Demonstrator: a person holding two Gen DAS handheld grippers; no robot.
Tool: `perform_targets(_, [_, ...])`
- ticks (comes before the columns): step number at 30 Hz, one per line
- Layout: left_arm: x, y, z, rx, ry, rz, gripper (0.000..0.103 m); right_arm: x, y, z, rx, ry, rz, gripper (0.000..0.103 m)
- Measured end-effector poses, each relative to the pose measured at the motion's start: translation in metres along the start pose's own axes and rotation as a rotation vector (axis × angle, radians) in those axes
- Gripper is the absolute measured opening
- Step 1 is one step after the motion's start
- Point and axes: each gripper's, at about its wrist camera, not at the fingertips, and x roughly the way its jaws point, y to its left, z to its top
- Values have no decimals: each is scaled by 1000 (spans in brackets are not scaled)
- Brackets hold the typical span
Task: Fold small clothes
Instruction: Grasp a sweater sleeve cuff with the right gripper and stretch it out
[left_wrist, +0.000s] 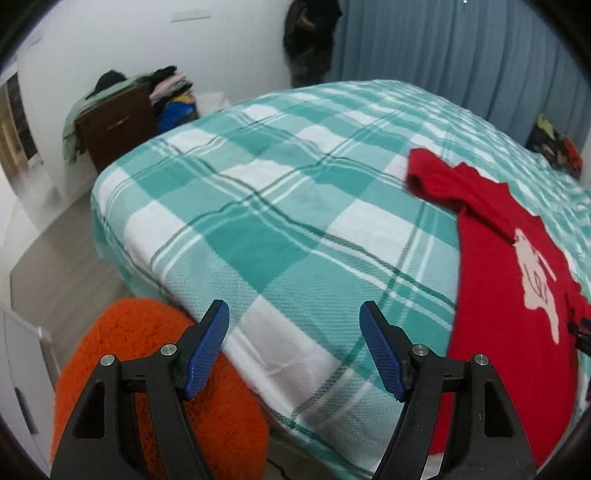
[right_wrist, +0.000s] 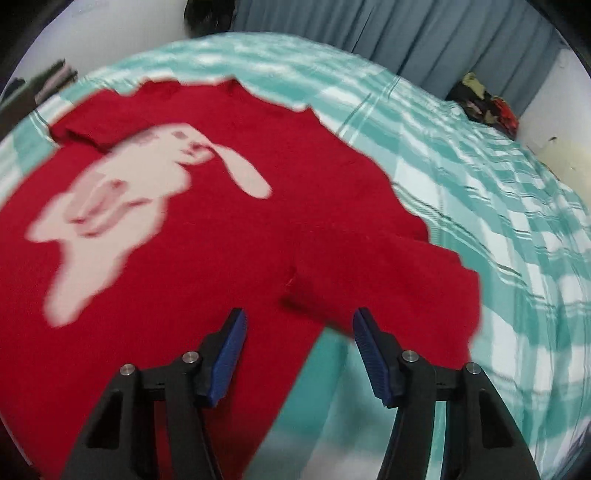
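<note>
A small red sweater (right_wrist: 229, 236) with a pale rabbit picture lies spread on the teal and white checked bedspread (right_wrist: 517, 221). In the left wrist view the red sweater (left_wrist: 495, 266) is at the right, one sleeve reaching up and left. My left gripper (left_wrist: 294, 325) is open and empty above the bed's near edge, left of the sweater. My right gripper (right_wrist: 298, 328) is open and empty just above the sweater's near sleeve, which lies folded toward the right. The right wrist view is blurred.
An orange fluffy cushion (left_wrist: 147, 369) sits beside the bed at lower left. A brown cabinet (left_wrist: 114, 125) piled with clothes stands by the far wall. Blue curtains (left_wrist: 461, 55) hang behind the bed. A dark clothes pile (right_wrist: 484, 103) lies at the far right.
</note>
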Motion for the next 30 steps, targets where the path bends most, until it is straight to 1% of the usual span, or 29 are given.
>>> perform_targets(1, [3,0,1,-4,9,4,75,10,-7,2,2,-10,15,55])
perform_targets(2, [2,-3,-4,-3,17,10,75,13,-16,3,22,-21,43,34])
perform_targets(3, [3,-5,-6,-1,26,14,75,15,-33,3,77,-19,73,7])
perform_targets(4, [6,-5,-6,4,37,19,75,12,-46,3,126,-25,72,7])
perform_targets(6, [3,-7,-10,8,44,27,75,-8,-91,-9,274,-103,79,7])
perform_targets(7, [3,-7,-11,10,47,27,75,-19,-120,-20,363,-133,70,7])
perform_targets(8, [3,-8,-12,12,50,24,75,-32,-158,-40,485,-161,62,7])
perform_targets(9, [3,-9,-13,14,51,23,75,-40,-186,-56,572,-174,49,7])
perform_targets(10, [4,-10,-14,17,53,24,75,-46,-216,-77,666,-176,32,7])
perform_targets(12, [5,-13,-16,29,63,27,75,-49,-265,-118,813,-151,10,7])
perform_targets(14, [7,-19,-18,48,71,31,75,-44,-300,-156,917,-121,18,7])
perform_targets(16, [6,-24,-20,72,71,40,75,-34,-316,-180,985,-100,71,7])
perform_targets(19, [4,-31,-24,113,61,55,75,-26,-319,-195,1037,-96,88,7])
perform_targets(21, [3,-34,-26,133,62,63,75,-29,-316,-197,1039,-104,62,7])
perform_targets(23, [3,-34,-26,138,66,70,75,-31,-308,-203,1044,-78,-6,7])
perform_targets(26, [4,-32,-26,123,72,71,75,-32,-303,-217,1102,-33,-46,6])
perform_targets(28, [7,-31,-27,117,84,70,75,-36,-300,-225,1104,-24,-75,6])
perform_targets(30, [9,-31,-28,121,98,73,75,-32,-302,-228,1115,-3,-86,6])
